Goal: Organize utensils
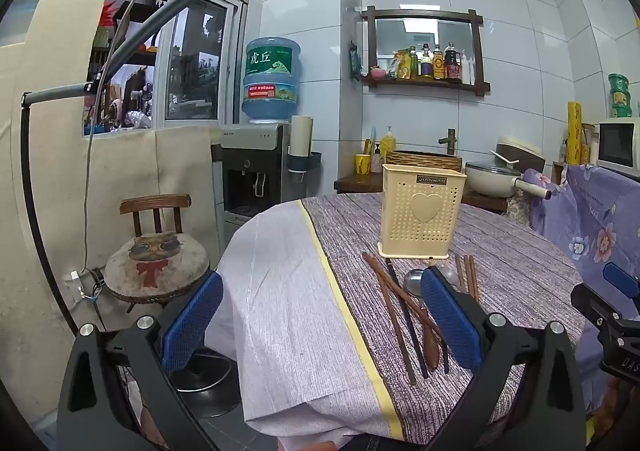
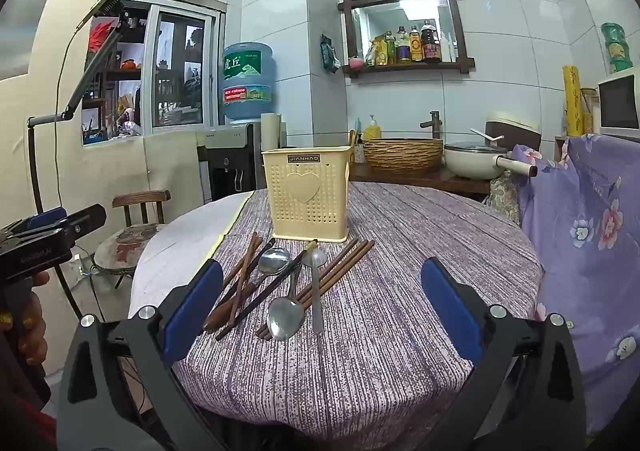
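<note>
On table (image 2: 400, 291), scattered utensils (image 2: 280, 283)

Steel spoons (image 1: 414, 280) half hidden behind left gripper pad; caddy (image 1: 422, 214) interior unseen.

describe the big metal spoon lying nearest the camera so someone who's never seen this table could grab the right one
Start at the cream utensil holder with the heart, standing on the purple striped tablecloth. In front of it lies a scatter of chopsticks and spoons. The one you want is the metal spoon whose bowl lies nearest the table's front edge, beside the brown chopsticks; the other spoons' bowls lie closer to the holder.
</note>
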### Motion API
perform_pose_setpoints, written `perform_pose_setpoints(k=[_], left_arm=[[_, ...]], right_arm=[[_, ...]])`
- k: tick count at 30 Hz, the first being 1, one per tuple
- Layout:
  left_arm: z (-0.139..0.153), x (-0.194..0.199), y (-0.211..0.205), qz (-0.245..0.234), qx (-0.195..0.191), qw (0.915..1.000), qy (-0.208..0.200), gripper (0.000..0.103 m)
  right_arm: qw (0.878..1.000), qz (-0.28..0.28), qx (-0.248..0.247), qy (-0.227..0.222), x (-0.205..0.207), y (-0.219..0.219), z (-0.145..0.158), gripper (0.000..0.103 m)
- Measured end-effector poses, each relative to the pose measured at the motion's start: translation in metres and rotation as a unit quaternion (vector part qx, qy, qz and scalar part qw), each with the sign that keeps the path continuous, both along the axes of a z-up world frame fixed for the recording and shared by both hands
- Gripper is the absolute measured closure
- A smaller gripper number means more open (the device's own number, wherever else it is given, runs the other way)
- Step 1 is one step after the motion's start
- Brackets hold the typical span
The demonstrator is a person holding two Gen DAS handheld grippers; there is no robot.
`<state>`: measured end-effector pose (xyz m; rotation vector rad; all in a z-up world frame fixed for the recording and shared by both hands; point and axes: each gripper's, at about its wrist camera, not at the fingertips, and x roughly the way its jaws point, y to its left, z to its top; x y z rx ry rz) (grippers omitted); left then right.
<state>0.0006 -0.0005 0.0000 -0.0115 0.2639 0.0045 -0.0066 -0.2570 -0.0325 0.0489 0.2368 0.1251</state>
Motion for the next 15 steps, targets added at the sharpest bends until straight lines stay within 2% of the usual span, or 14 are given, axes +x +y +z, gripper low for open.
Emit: perform_pose_setpoints(k=[15], left_arm=[[0.0021, -0.0013, -0.0012, -0.007, -0.004, 1.0000, -0.005, 0.005]], right_arm=[[1.000, -0.001, 0.002, -0.001, 0.0005, 0.0008, -0.0013, 0.005]])
